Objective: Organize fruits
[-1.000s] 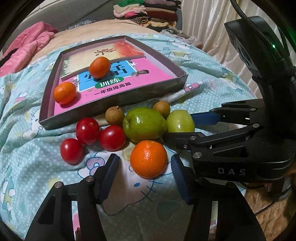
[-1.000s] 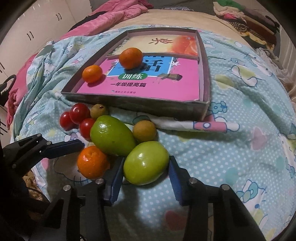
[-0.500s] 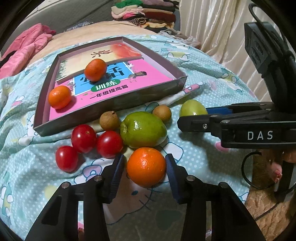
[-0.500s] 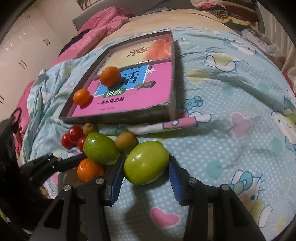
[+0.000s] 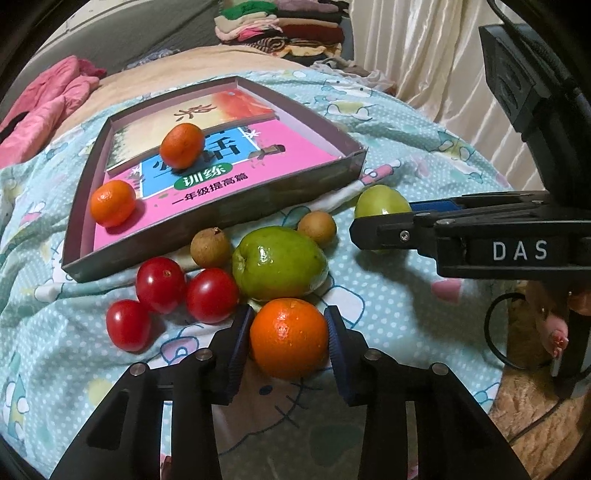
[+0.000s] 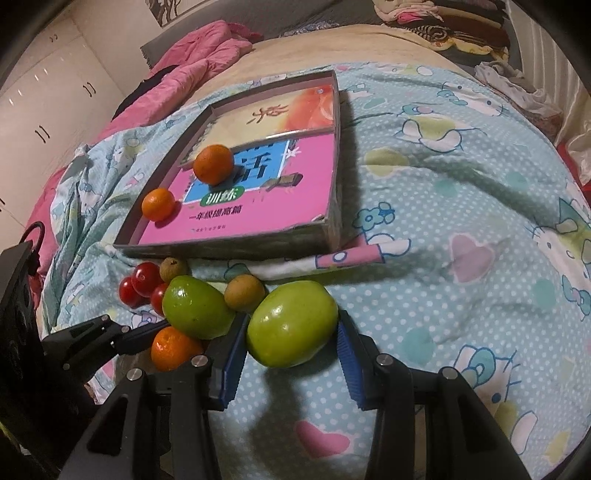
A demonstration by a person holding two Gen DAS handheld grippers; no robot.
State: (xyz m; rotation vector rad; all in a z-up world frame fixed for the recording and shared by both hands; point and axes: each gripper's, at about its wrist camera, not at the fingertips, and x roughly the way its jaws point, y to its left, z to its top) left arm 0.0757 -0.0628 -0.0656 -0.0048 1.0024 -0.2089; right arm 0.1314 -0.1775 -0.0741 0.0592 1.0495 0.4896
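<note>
My left gripper (image 5: pixel 290 338) is shut on an orange (image 5: pixel 289 338) at the front of the fruit pile. My right gripper (image 6: pixel 291 332) is shut on a green fruit (image 6: pixel 291 328), held a little above the bedspread; it also shows in the left wrist view (image 5: pixel 380 201). A larger green fruit (image 5: pixel 279 263), three red tomatoes (image 5: pixel 160 284) and two small brown fruits (image 5: pixel 210 248) lie on the bedspread. A shallow box (image 5: pixel 221 218) with a pink book cover inside holds two oranges (image 5: pixel 182 145).
The bedspread (image 6: pixel 461 206) is soft and wrinkled with a cartoon print. Pink bedding (image 6: pixel 207 51) lies behind the box. Folded clothes (image 5: pixel 280 26) are stacked at the back. A curtain (image 5: pixel 424 55) hangs at the right.
My left gripper closed onto the orange. My right gripper closed on the green fruit and lifted it up and to the right, away from the pile.
</note>
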